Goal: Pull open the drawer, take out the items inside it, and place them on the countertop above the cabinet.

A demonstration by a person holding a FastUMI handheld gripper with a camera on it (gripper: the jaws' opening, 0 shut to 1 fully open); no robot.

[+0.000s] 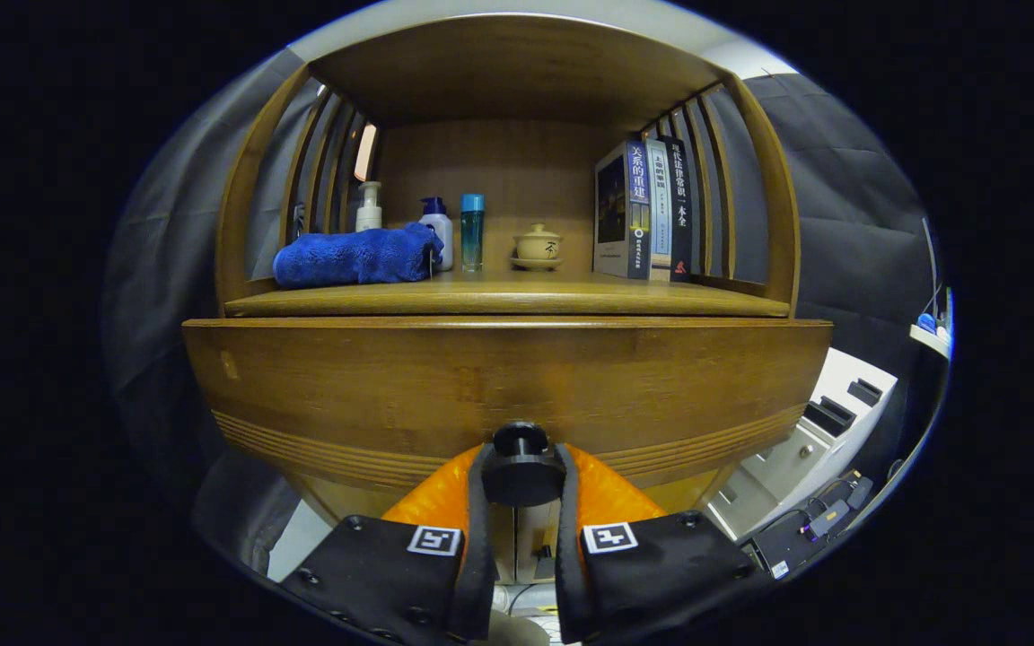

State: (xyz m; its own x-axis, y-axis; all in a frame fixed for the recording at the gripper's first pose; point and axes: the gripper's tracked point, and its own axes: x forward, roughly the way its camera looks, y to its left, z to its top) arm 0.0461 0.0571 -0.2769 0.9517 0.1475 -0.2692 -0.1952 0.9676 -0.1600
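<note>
Clamping the round dark knob (521,467) of the wooden drawer (508,386), the gripper (521,484) has its 2 fingers closed in against the knob's sides, 1 on each flank, with only the knob's width left between them. The drawer front fills the space just ahead of the fingers and appears to stand out a little from the cabinet, though how far it is pulled cannot be told; its inside is hidden, so nothing of any contents can be seen.

Above the drawer lies the countertop (517,296), a wooden shelf surface under an arched top with slatted sides. On it, toward the left, rests a folded blue towel (355,256). Behind the towel stands a pale pump bottle (369,208), and just beside the towel's right end stand a white bottle with a blue pump (437,231) and a slim blue-capped bottle (472,231). Near the middle sits a small lidded cup on a saucer (538,246). To the right, 3 books (652,211) stand upright against the slats.

Beyond the cabinet on the right, lower down, stands a white unit (818,431) with cables beside it.
</note>
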